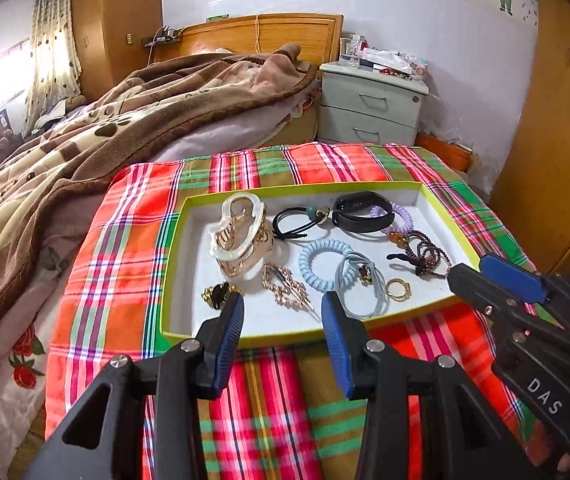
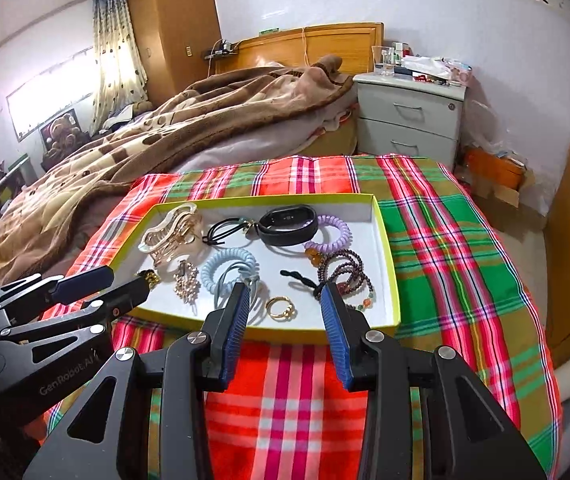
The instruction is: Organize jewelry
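A shallow white tray with a lime-green rim (image 1: 173,264) (image 2: 389,248) lies on a plaid cloth (image 1: 117,248) (image 2: 445,240). It holds several pieces: a cream and gold hair claw (image 1: 241,236) (image 2: 169,236), a black wristband (image 1: 361,212) (image 2: 289,226), a light blue coil tie (image 1: 321,264) (image 2: 225,266), a gold ring (image 1: 397,289) (image 2: 280,307), a rhinestone clip (image 1: 285,288) and dark bead bracelets (image 2: 345,272). My left gripper (image 1: 283,304) hangs open above the tray's near edge, nothing between its fingers. My right gripper (image 2: 285,296) is open too, empty, over the near right part.
A bed with a brown blanket (image 1: 125,120) lies behind and to the left. A grey two-drawer nightstand (image 1: 373,104) with clutter on top stands beyond the cloth. Wooden wardrobe panels (image 1: 557,160) close off the right side.
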